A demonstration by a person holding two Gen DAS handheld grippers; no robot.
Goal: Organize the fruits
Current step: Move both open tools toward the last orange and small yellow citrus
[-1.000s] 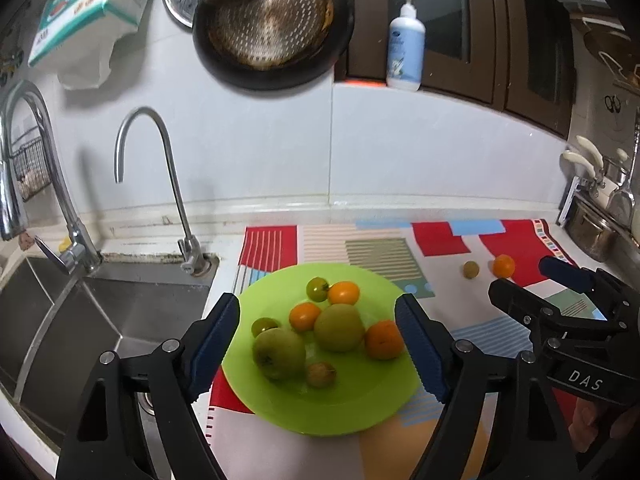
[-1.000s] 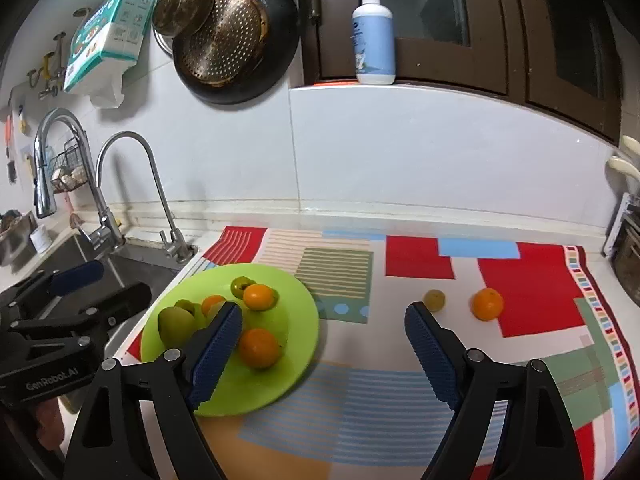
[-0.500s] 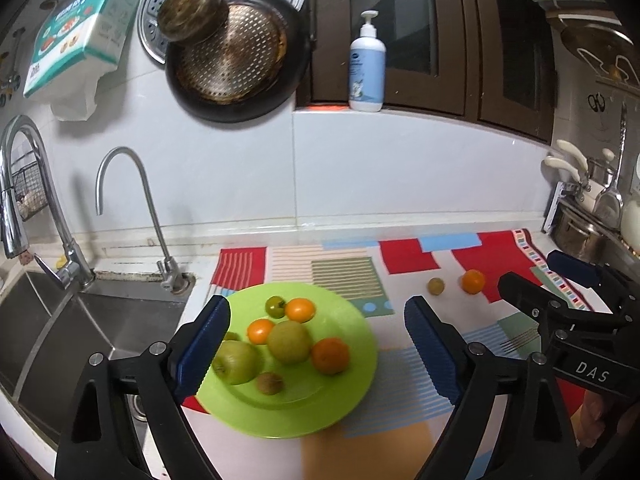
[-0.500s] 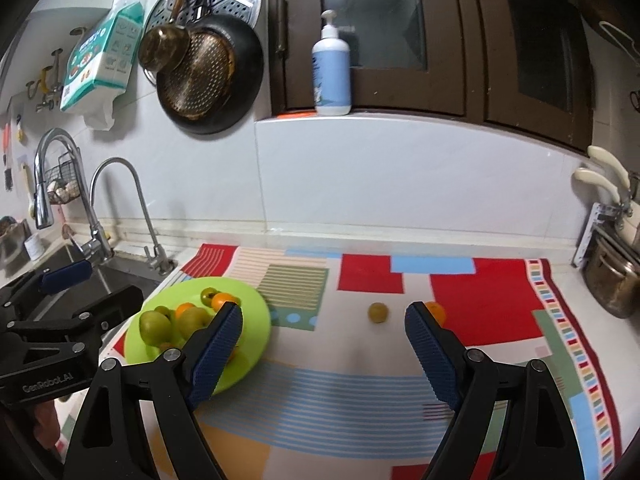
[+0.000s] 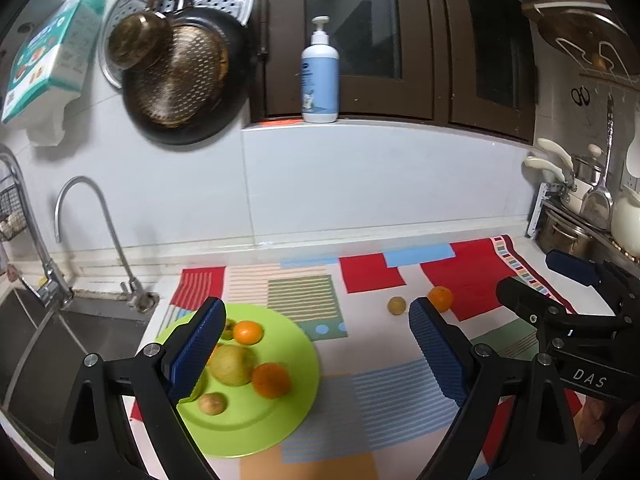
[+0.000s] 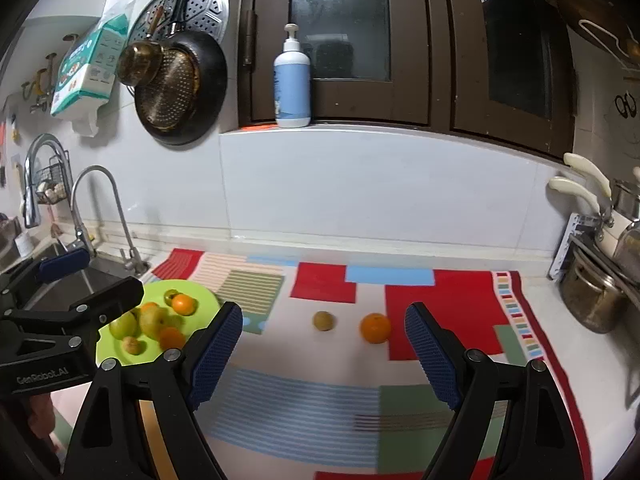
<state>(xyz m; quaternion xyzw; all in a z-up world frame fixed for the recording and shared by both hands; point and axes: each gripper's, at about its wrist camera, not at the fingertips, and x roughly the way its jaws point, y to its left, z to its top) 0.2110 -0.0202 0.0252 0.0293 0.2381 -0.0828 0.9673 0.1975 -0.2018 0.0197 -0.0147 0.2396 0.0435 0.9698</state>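
My left gripper (image 5: pixel 314 354) is opening on nothing; my right gripper (image 6: pixel 324 354) gapes wide, empty. A round orange (image 6: pixel 375 327) and small dull fruit (image 6: pixel 323 320) sit mid-mat (image 6: pixel 440 304); the glossy green plate (image 5: pixel 256 428) sits at its sink-side edge.

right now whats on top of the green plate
On the green plate: two oranges, a big green pear-like fruit and a small brown one. The left claw's finger covers further fruit behind it.
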